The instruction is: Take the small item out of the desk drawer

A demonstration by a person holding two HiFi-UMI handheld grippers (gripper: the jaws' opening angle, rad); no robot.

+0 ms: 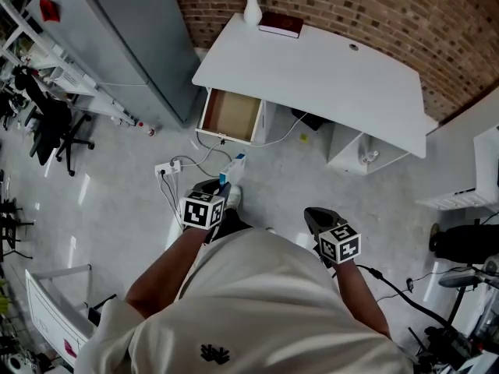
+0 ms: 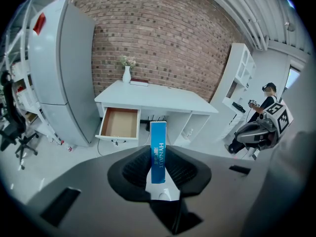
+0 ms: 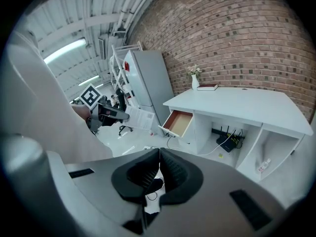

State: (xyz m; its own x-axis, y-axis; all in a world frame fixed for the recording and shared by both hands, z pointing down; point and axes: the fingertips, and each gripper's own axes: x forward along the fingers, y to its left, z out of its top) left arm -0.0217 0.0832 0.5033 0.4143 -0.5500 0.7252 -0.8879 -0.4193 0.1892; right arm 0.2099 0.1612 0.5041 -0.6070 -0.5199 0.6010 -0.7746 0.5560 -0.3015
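My left gripper [image 2: 158, 171] is clamped on the small blue-and-white cardboard box [image 2: 158, 151]. The box stands upright between the ribbed black pads, its blue face with white lettering towards the camera. In the head view the same box [image 1: 235, 168] sticks out ahead of that gripper [image 1: 221, 188], over the pale floor and well apart from the desk. My right gripper [image 3: 158, 171] has its jaws pressed together with nothing between them, and it hangs at the right in the head view [image 1: 319, 219].

The white desk [image 1: 327, 76] stands against the far brick wall. Its light wooden drawer [image 1: 231, 115] is pulled open under the desk's left end, and what I see of its inside is bare. From the left gripper view the drawer [image 2: 119, 123] lies beyond the box, to its left.

So I judge the taking-out done: the item is clear of the drawer and in my grip. What is left, I think, is to keep the grip firm and carry the box to a resting place, perhaps the desktop, then let go gently. My free right gripper could push the drawer shut.
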